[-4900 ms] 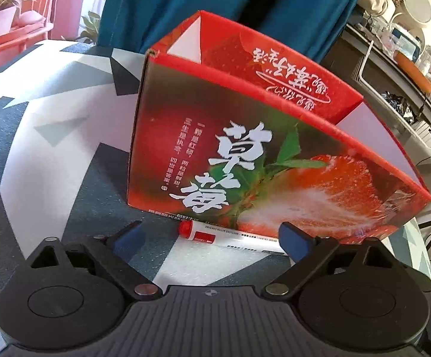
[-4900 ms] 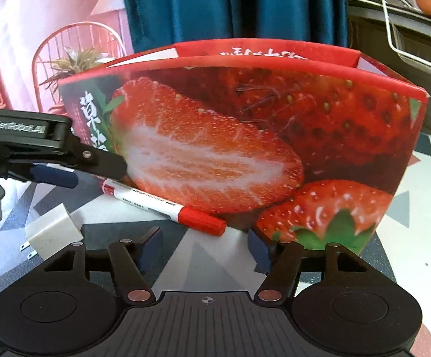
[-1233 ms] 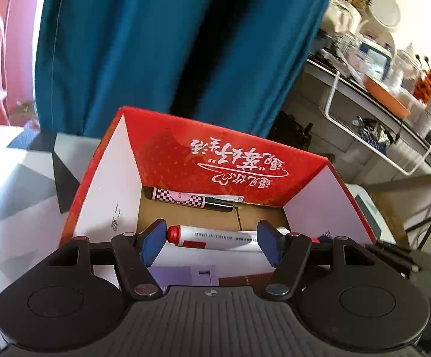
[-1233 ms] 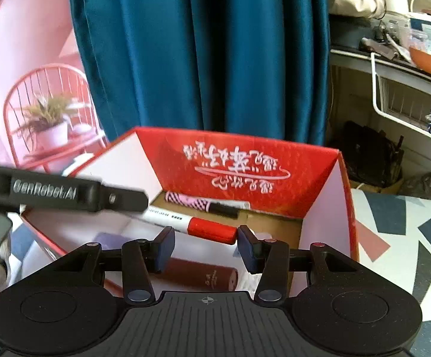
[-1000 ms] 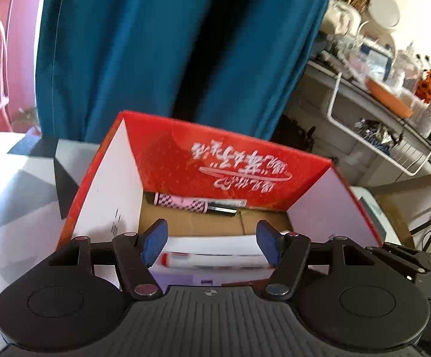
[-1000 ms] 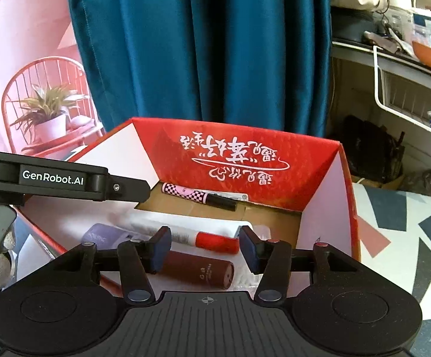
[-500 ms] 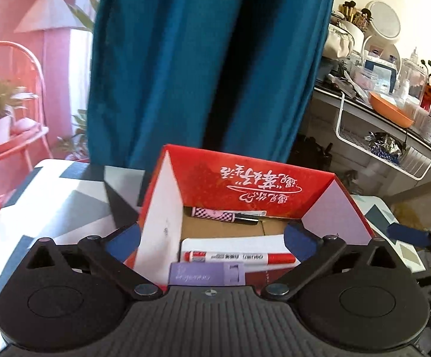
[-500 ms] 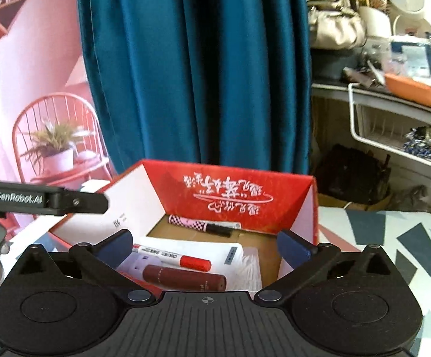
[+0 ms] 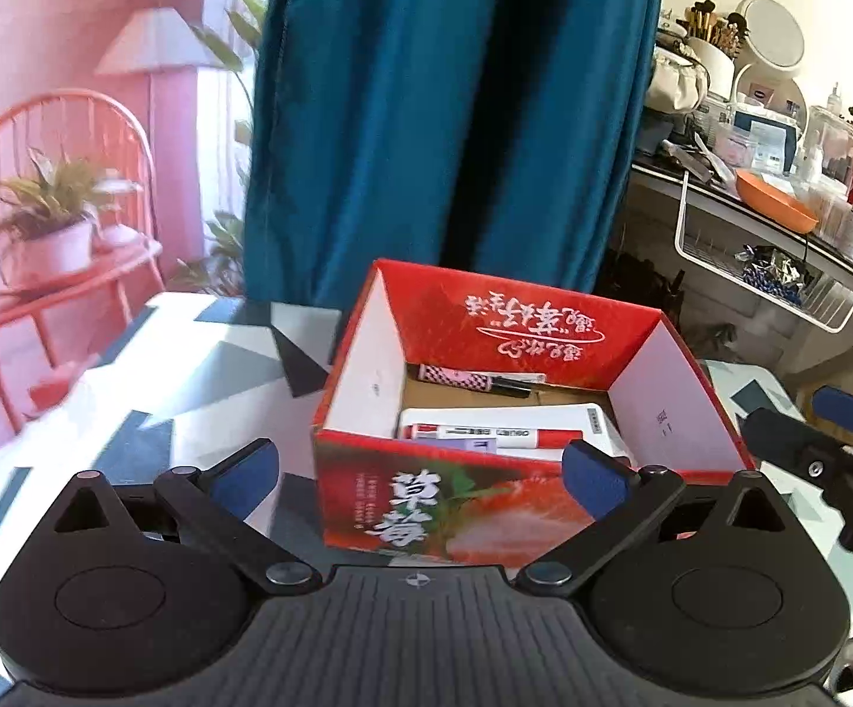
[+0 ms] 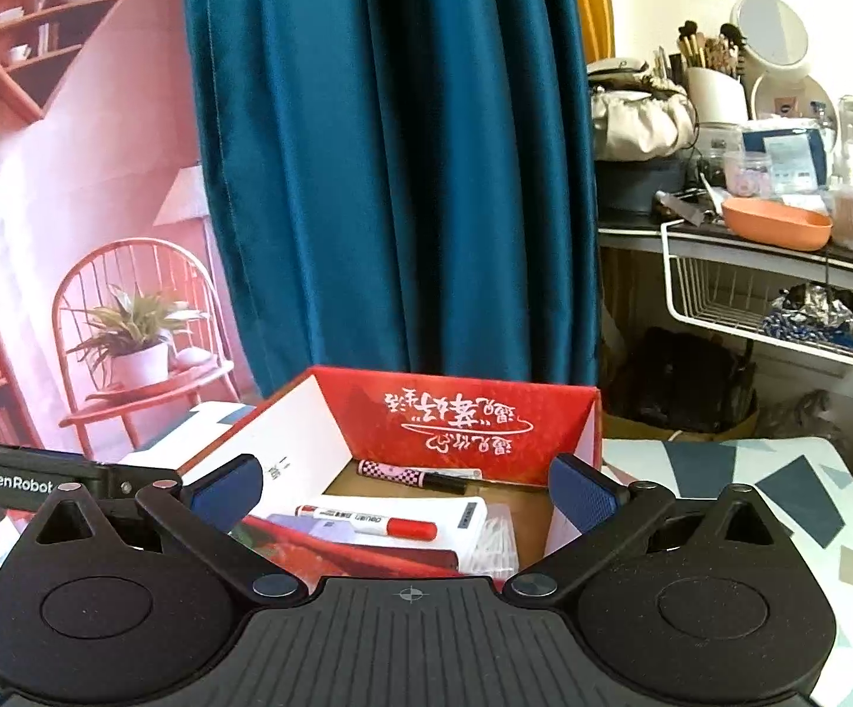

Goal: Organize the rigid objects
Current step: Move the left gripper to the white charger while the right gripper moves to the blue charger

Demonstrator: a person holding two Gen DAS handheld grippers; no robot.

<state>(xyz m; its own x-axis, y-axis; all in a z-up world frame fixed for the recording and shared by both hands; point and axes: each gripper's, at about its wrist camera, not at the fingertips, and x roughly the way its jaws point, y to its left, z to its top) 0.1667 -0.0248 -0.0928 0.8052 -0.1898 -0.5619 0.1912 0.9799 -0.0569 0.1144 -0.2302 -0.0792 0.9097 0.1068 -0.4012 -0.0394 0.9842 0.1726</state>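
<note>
Tongs: both pairs are hanging with their jaws spread wide and gripping nothing; the left tongs are hovering in front of the strawberry box, and the right tongs are hovering above its near edge.
Marker: the red-capped marker is lying flat inside the box, resting on a white slab, cap pointing toward the right wall.
Company: a checkered pen is lying along the far wall, and a purple card is showing just beside the marker.
Setting: the box is sitting on the patterned table, before a teal curtain.
Progress: judging by the marker lying inside, the sorting step in view is looking finished.
Risk: the left tongs are sitting low beside the front wall; a careless forward sweep could be nudging the light cardboard and sliding the box across the table.
Risk: the two tools are working close together at the right side, so crossing paths could be knocking one into the other.
</note>
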